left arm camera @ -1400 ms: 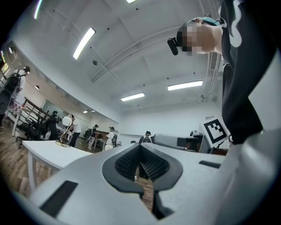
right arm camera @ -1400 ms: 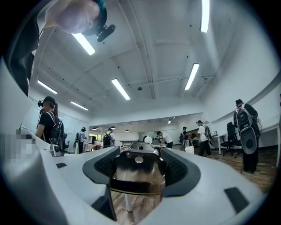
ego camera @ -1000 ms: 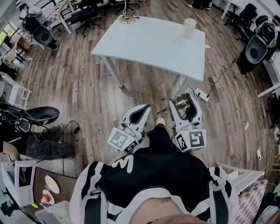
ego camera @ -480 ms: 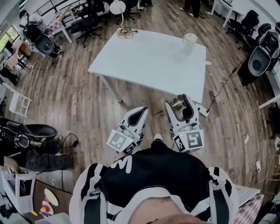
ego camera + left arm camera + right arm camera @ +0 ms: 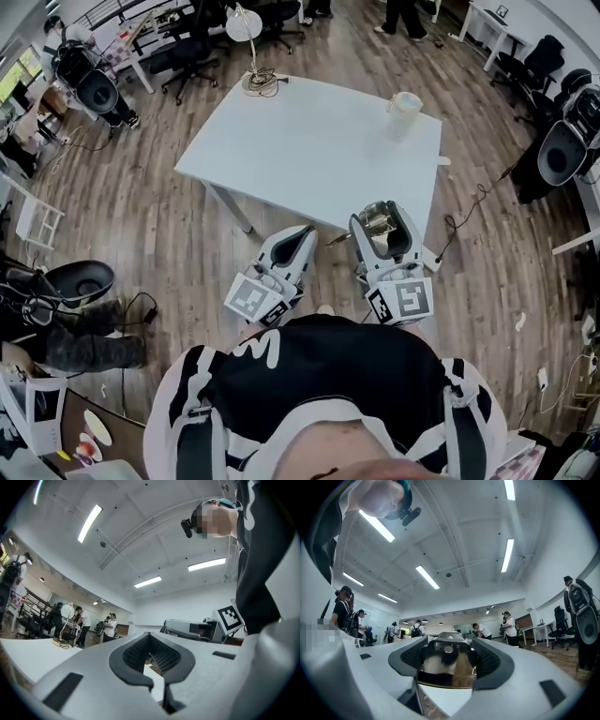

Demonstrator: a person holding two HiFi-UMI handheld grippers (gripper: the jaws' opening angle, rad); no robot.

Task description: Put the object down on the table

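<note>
The right claw (image 5: 380, 221) is clenched on the object (image 5: 447, 662), a small thing with a silvery top and dark, white and tan parts below; what it is exactly I cannot tell. It sits deep between the two dark pads, held in the air at the near edge of the white tabletop (image 5: 309, 141), with the surface showing just under it in the right gripper view. The left claw (image 5: 297, 243) is beside it, its tips drawn together on nothing.

To set the object down well, I judge it best to carry it a little further in over the bare tabletop, away from the edge, and lower it level until its base rests flat. Only then should the pads part, and the claw should draw straight back so that it does not drag the object. The pale cup (image 5: 403, 105) and the desk lamp (image 5: 246, 26) stand at the far side, well apart, so the near half offers free room.
</note>
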